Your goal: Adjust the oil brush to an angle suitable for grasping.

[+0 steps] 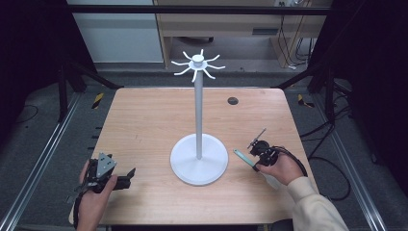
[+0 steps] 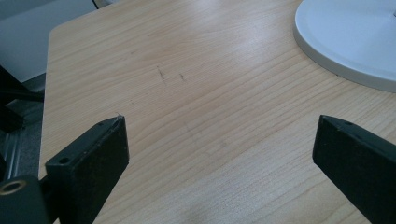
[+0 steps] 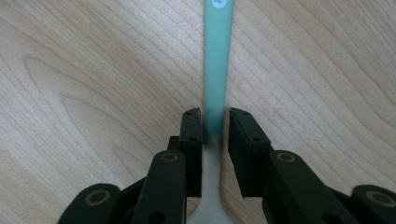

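A utensil with a teal handle (image 3: 217,56) that fades to white near the camera lies flat on the wooden table (image 1: 144,125). My right gripper (image 3: 215,126) straddles the handle, its jaws narrowly apart with a pad close on each side. The high view shows the teal utensil (image 1: 242,156) right of the stand's base, with the right gripper (image 1: 257,150) over its near end. My left gripper (image 1: 129,174) rests low at the table's front left. In its own view the left gripper (image 2: 219,140) stands wide open over bare wood.
A white stand rises from mid-table: a round base (image 1: 198,168), a tall pole and a ring of curved hooks (image 1: 197,62) on top. The base's rim (image 2: 355,42) lies ahead of my left jaws. A dark round hole (image 1: 233,101) sits at the far right.
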